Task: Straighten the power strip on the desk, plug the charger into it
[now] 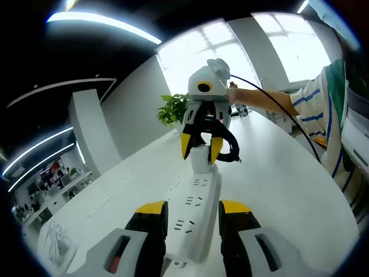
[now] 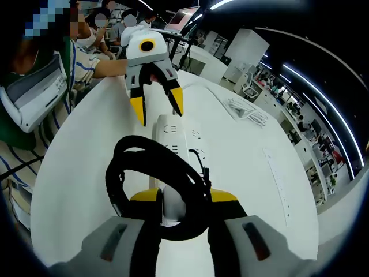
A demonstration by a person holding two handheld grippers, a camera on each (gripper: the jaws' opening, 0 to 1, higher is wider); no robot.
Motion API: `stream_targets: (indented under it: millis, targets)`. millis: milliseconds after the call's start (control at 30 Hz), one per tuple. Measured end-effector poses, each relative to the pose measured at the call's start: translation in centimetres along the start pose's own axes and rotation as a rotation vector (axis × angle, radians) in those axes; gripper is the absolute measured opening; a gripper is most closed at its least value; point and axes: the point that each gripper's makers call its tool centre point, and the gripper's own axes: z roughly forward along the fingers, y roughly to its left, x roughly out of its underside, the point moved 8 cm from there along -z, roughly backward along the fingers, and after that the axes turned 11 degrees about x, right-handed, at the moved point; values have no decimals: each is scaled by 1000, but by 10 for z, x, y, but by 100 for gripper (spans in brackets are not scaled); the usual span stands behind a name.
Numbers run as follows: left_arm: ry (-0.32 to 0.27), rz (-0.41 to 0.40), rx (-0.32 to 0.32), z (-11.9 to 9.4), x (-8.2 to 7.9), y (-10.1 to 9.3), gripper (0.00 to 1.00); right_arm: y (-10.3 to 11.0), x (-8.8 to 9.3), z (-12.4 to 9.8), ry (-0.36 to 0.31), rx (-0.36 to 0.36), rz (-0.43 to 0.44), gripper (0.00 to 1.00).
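While the right gripper (image 1: 200,151) pinches the charger (image 1: 201,159) over the far end of the strip (image 1: 196,213), the main risk, as I judge it, is misalignment: if the prongs miss the slots, the push could tip the charger in the jaws or shove the strip along the desk (image 1: 277,190). The black cord (image 2: 153,179) is bundled in loops around the charger, right at the right gripper's fingertips; it could snag a jaw or get trapped under the plug and stop it seating. The left gripper (image 1: 192,211) stands with its jaws spread either side of the strip's near end. I cannot tell whether they touch it. If they do not brace it, the strip may slide or twist when pressed.

The strip is long, white and flat, with rows of sockets on top, running straight ahead from the left gripper toward the right one. The charger is a small white block, upright, held just above or on the strip; contact is unclear.
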Motion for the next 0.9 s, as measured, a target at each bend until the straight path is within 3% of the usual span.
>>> stream_targets:
  millis: [433,667,900]
  targets:
    - [0,-5,-9,-1,0,1,34,5,2,-5,-75,69,54,35]
    - [-2,-4,-6,-1,-1,-1,34,0,2,-22,-169,148,120,33]
    - [1,-3,-5,0,-1,-2,34,-1,9,-39,-245,179,204,33]
